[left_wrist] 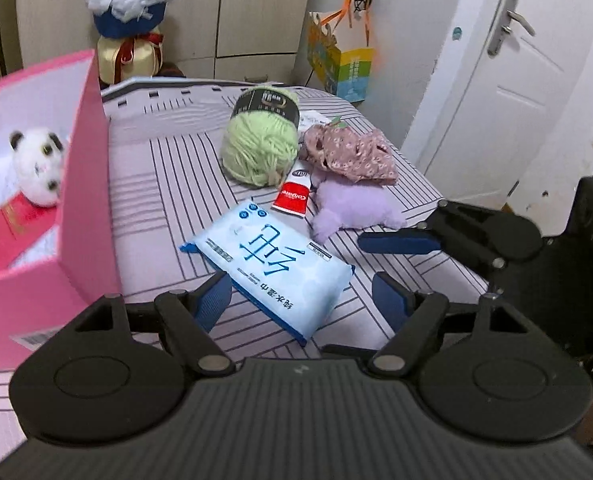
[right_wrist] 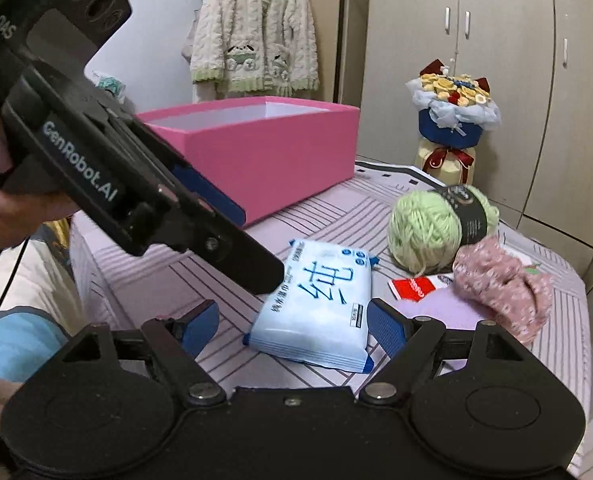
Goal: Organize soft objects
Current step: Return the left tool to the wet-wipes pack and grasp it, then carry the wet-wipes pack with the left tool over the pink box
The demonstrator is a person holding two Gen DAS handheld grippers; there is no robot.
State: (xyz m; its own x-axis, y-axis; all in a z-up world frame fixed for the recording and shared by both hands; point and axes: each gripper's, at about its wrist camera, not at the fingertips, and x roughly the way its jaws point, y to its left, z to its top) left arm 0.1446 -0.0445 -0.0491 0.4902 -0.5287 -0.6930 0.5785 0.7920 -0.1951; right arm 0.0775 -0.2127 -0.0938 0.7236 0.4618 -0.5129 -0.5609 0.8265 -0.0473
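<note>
Two hand-held grippers hung over a striped bed sheet (left_wrist: 156,168) strewn with soft goods. The left gripper (left_wrist: 302,300) had its blue pads spread wide and held nothing — a pack of wet wipes (left_wrist: 272,264) lay flat on the sheet just ahead, between the pads in that view. The right gripper (right_wrist: 294,324) was likewise wide open and empty, w/ the same wipes pack (right_wrist: 316,312) lying between its pads; seen from the left camera it reached in from the right side (left_wrist: 388,264), near a purple plush toy (left_wrist: 352,210). Behind the wipes lay a red-and-white toothpaste tube (left_wrist: 294,194), touching the plush; a ball of green yarn (left_wrist: 260,144) w/ a dark label sat just beyond, and a pink floral cloth (left_wrist: 352,152) was bunched partly over the plush, beside the yarn. At left stood an open pink box (left_wrist: 84,184) — a panda plush (left_wrist: 38,170) sat inside. A flower bouquet (right_wrist: 454,120) stood past the far corner of the bed by the wardrobe.
</note>
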